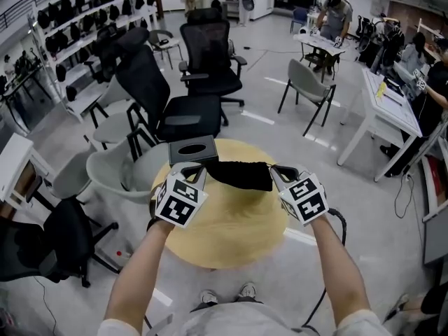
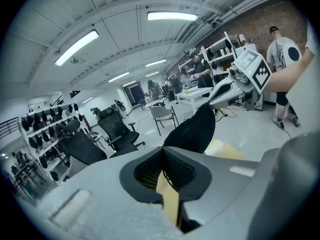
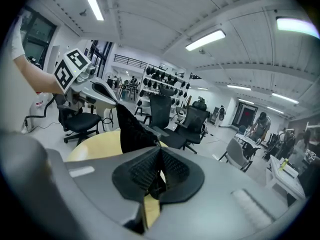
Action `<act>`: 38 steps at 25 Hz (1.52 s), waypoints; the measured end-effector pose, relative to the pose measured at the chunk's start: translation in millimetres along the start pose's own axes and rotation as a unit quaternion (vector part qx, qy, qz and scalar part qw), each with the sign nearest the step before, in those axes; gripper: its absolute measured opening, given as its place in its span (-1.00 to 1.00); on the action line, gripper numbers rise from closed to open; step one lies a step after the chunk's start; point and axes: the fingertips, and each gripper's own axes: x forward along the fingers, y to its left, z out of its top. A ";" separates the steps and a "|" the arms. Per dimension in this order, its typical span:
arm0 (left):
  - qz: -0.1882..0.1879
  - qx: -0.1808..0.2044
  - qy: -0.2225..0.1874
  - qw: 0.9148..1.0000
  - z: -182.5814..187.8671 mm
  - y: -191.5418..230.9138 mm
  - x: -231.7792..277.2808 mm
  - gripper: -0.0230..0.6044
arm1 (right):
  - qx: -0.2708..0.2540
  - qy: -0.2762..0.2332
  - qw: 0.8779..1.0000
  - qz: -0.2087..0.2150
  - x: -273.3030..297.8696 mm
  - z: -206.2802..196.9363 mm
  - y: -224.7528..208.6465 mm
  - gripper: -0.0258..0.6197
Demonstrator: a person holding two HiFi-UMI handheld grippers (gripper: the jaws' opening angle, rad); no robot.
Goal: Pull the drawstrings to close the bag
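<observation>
A black drawstring bag [image 1: 241, 175] hangs stretched between my two grippers, lifted off the round yellow table [image 1: 231, 240]. My left gripper [image 1: 201, 168] holds its left end and my right gripper [image 1: 274, 169] its right end. In the left gripper view the jaws [image 2: 162, 168] are shut on a thin dark drawstring [image 2: 168, 177], and the bag [image 2: 192, 131] rises beyond them towards the right gripper [image 2: 235, 84]. In the right gripper view the jaws [image 3: 159, 171] are shut on a black drawstring end [image 3: 156, 188], with the bag [image 3: 131, 131] running to the left gripper [image 3: 92, 86].
A black box [image 1: 192, 149] sits at the table's far edge. Black office chairs [image 1: 178, 110] and a grey shell chair [image 1: 115, 173] stand behind and to the left of the table. White desks [image 1: 388, 110] with people at them line the right side.
</observation>
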 end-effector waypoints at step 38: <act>0.176 0.026 -0.105 0.978 71.6 85.6 -96.9 -0.91 | 0.037 -0.147 0.983 -0.103 -46.6 119.5 -32.0 -0.91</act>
